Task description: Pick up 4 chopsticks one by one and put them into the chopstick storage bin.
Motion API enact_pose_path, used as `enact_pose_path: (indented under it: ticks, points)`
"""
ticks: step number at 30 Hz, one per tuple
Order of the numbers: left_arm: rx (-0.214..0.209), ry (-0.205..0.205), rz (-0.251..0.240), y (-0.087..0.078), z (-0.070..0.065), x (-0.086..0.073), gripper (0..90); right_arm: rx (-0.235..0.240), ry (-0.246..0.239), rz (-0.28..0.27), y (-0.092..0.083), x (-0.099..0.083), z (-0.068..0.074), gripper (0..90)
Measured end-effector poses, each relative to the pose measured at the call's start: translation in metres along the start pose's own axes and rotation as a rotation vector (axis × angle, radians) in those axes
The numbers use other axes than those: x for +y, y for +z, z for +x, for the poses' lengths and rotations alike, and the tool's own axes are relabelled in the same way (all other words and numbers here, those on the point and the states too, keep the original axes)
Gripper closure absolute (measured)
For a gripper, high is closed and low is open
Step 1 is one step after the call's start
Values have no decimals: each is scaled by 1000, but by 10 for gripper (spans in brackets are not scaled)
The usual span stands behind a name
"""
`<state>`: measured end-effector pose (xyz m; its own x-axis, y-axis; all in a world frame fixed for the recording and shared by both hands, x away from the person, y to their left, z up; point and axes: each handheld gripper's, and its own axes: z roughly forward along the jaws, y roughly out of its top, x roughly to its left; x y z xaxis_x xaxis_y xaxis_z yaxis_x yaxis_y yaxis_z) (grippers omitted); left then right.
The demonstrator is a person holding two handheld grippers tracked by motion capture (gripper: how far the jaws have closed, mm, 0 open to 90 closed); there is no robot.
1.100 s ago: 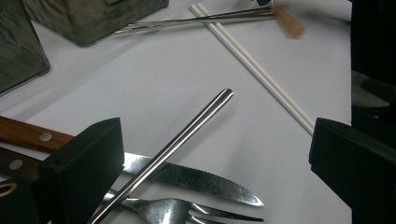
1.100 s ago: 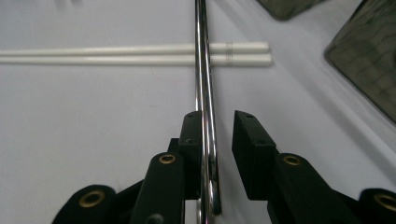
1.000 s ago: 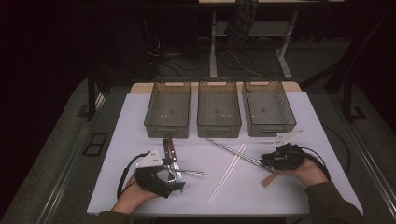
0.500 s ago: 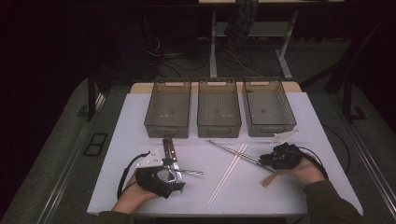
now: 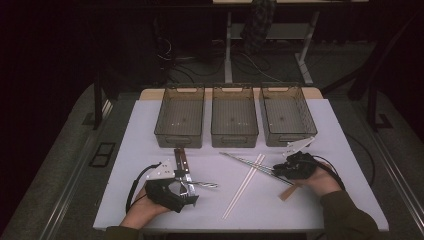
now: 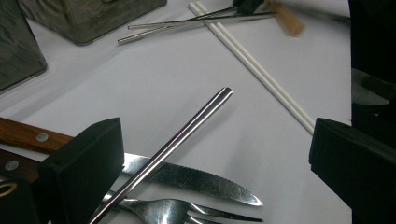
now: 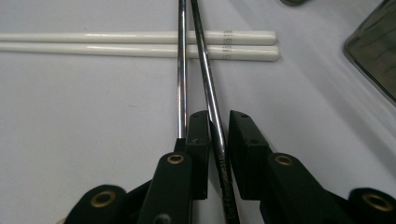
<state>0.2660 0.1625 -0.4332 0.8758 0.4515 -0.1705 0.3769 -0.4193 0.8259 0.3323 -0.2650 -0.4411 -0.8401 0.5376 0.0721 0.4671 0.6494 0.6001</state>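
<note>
Two metal chopsticks (image 5: 245, 162) lie slanted across a pair of white chopsticks (image 5: 245, 187) on the white table. My right gripper (image 5: 277, 171) rests low at their right ends. In the right gripper view its jaws (image 7: 218, 119) stand nearly closed around one metal chopstick (image 7: 205, 70), with a thin gap still showing, so it is open. The other metal chopstick (image 7: 181, 70) passes outside the left jaw. My left gripper (image 5: 192, 187) is wide open (image 6: 215, 177) over a steel handle (image 6: 187, 130), a serrated knife (image 6: 196, 179) and a fork (image 6: 173, 210).
Three smoky see-through bins (image 5: 235, 117) stand in a row at the back of the table. Wooden-handled knives (image 5: 181, 159) lie by the left gripper. A short wooden handle (image 5: 288, 192) pokes out under the right hand. The table's front edge is close to both hands.
</note>
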Motion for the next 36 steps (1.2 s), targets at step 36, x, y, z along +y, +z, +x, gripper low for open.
enact_pose_path:
  ticks: [36]
  points:
    - [-3,3,3,1,0,-1,22,-6,-80,18,1,2,1,843]
